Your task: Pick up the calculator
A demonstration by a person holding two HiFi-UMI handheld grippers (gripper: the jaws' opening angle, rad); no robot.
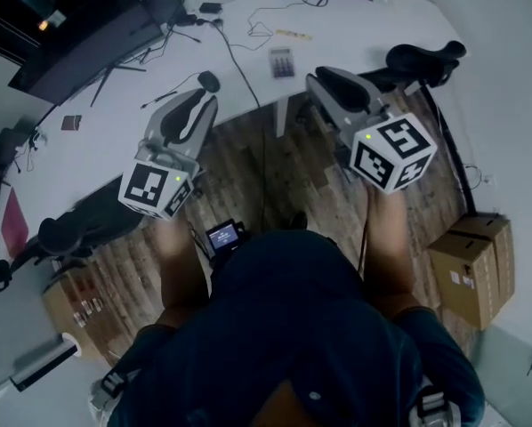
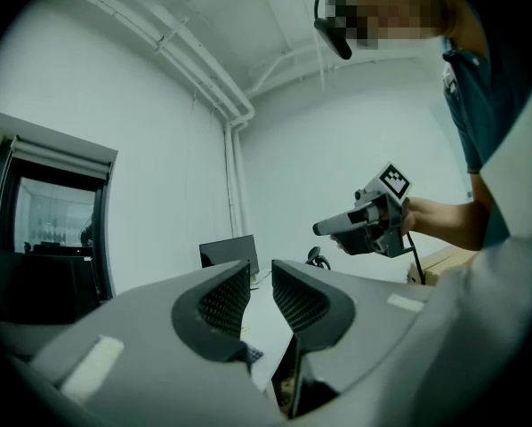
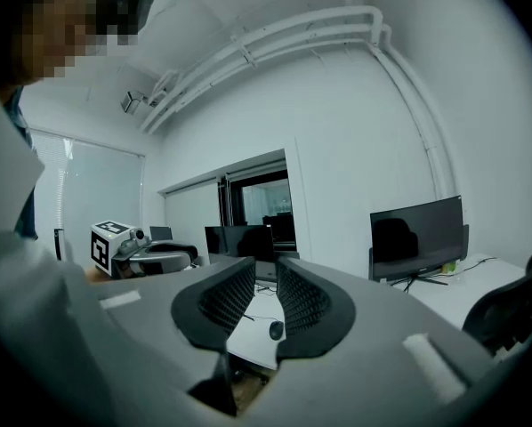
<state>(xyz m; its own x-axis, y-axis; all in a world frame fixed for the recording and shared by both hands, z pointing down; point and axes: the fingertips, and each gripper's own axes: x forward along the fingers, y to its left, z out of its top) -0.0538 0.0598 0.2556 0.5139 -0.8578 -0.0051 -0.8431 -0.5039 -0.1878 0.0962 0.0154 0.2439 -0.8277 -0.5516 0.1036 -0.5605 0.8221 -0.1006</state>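
Calculator (image 1: 282, 62) lies flat on the white bench (image 1: 355, 34), at 12 o'clock in the head view, untouched and well apart from both tongs.

Left tongs (image 1: 197, 103) sit at 10 o'clock with the tips overlapping the bench's near edge. They are near a mouse (image 1: 209, 81) but not touching it. Right tongs (image 1: 326, 82) sit at 1 o'clock, tips also at the bench edge, with the calculator at about 11 o'clock from them. Both are held up over the wooden floor (image 1: 275, 176), pointing away from the person.

Left gripper view: jaws a narrow gap apart, nothing between them. Right gripper view: same slim gap, empty. The mouse on the bench shows beyond the gap.

Monitor (image 1: 79, 47) stands on the bench at 10 o'clock, far side. Cables (image 1: 239, 60) run past the calculator's left. One office chair (image 1: 426, 59) is at 2 o'clock by the bench, another (image 1: 66, 229) at 9 o'clock. Cardboard boxes (image 1: 475, 261) sit on the floor at 4 o'clock.
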